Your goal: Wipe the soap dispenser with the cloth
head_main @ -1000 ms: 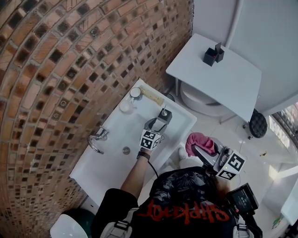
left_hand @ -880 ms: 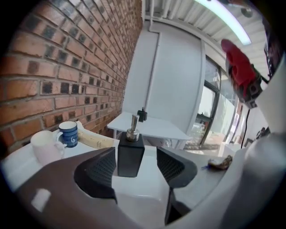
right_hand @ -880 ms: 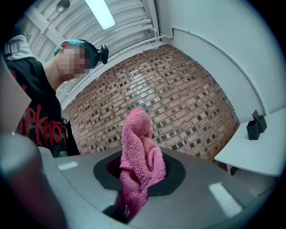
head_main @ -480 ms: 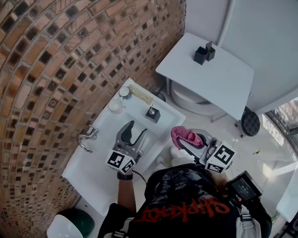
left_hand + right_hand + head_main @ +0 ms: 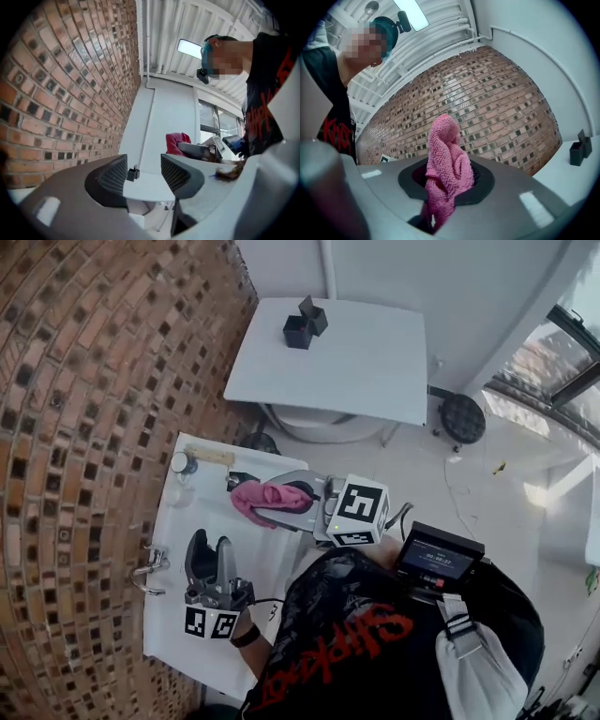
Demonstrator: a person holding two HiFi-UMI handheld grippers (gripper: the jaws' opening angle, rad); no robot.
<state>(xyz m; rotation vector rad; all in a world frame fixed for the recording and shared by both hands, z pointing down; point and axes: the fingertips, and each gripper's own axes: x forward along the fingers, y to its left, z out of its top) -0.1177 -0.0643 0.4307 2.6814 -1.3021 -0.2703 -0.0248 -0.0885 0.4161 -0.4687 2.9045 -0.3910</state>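
The dark soap dispenser [image 5: 233,481] is showing only as a dark edge at the far end of the white rectangular washbasin [image 5: 178,615]. The rest of it is lying hidden behind the pink terry cloth [image 5: 261,502]. The right hand-held gripper [image 5: 283,497] is clamping that cloth, which is bulging out between its jaws. It is hanging just beside the dispenser; whether they are touching cannot be judged. The left hand-held gripper [image 5: 210,546] is hovering over the basin near the chrome tap [image 5: 150,570]. Its jaws are standing partly apart, having just been closing, with nothing between them. A small round cup [image 5: 183,463] is standing at the basin's far corner, and its contents are unreadable. Two black boxes [image 5: 302,324] are sitting on the white worktop [image 5: 375,371] beyond, their interiors unseen.
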